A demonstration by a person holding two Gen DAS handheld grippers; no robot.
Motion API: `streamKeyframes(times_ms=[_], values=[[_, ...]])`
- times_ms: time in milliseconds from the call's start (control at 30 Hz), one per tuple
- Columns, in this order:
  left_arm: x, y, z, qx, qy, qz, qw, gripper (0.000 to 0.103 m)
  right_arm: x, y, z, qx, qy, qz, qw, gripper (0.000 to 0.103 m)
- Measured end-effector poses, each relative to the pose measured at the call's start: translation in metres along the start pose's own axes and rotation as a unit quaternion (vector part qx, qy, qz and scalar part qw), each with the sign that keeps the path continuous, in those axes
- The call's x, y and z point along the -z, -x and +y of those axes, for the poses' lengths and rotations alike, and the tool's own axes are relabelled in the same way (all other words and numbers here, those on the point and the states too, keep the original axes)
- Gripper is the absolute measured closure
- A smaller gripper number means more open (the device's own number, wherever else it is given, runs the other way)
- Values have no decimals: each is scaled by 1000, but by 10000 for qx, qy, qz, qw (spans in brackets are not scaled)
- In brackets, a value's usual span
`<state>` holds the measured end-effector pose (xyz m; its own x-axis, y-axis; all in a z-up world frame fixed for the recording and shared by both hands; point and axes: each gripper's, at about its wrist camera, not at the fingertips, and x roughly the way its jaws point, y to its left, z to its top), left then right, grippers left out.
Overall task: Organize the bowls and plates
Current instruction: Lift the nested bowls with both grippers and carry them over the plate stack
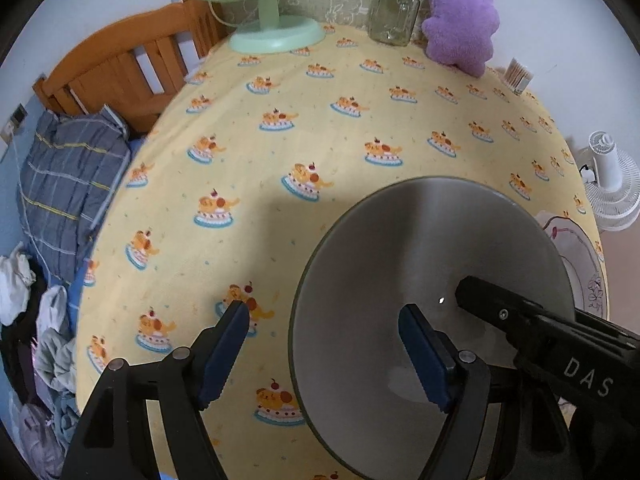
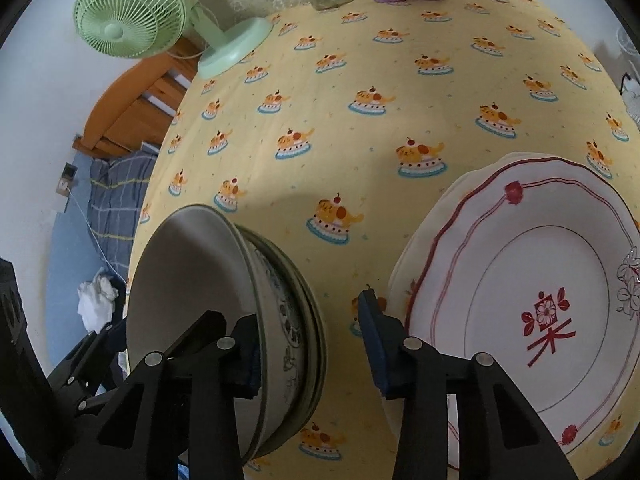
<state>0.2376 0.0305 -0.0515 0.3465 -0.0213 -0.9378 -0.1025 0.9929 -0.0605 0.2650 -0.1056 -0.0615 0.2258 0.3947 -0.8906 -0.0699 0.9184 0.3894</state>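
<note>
A stack of nested bowls stands on the yellow cake-print tablecloth; the top one is grey-white inside. My left gripper is open and straddles the top bowl's near-left rim, right finger inside. My right gripper is open and straddles the stack's right wall, its left finger inside the top bowl; that finger shows in the left wrist view. A white plate with red trim and a red flower mark lies on another plate, right of the bowls. Its edge shows in the left wrist view.
At the table's far edge stand a green desk fan, a glass jar, a purple plush and a box of cotton swabs. A wooden bed with blue bedding lies left. A white fan stands right.
</note>
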Motion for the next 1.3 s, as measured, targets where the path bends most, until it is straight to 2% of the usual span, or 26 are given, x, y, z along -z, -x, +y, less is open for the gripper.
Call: streamKeyframes(times_ms=[100, 200, 633, 833, 1000, 1167, 1300], values=[[-1, -6, 0, 125, -69, 32, 9999, 24, 2, -1, 3, 68, -23, -63, 10000, 60], [-3, -8, 1, 350, -210, 11, 9992, 26, 5, 0, 4, 85, -147, -157, 9997, 67], [-2, -20, 9, 1279, -588, -93, 9900, 26, 20, 1, 1, 163, -934, -342, 9949, 68], [-6, -22, 9, 1556, -741, -86, 9850, 30, 23, 1, 1, 161, -1102, -451, 9927, 69], [-8, -24, 9, 1616, -762, -5, 9839, 31, 22, 1, 3, 195, -1121, -463, 9924, 69], [-7, -20, 5, 1712, -858, 95, 9814, 44, 21, 0, 8, 363, -1006, -445, 9933, 69], [-7, -24, 6, 1891, -702, 172, 9793, 43, 17, -1, 4, 295, -999, -360, 9939, 68]])
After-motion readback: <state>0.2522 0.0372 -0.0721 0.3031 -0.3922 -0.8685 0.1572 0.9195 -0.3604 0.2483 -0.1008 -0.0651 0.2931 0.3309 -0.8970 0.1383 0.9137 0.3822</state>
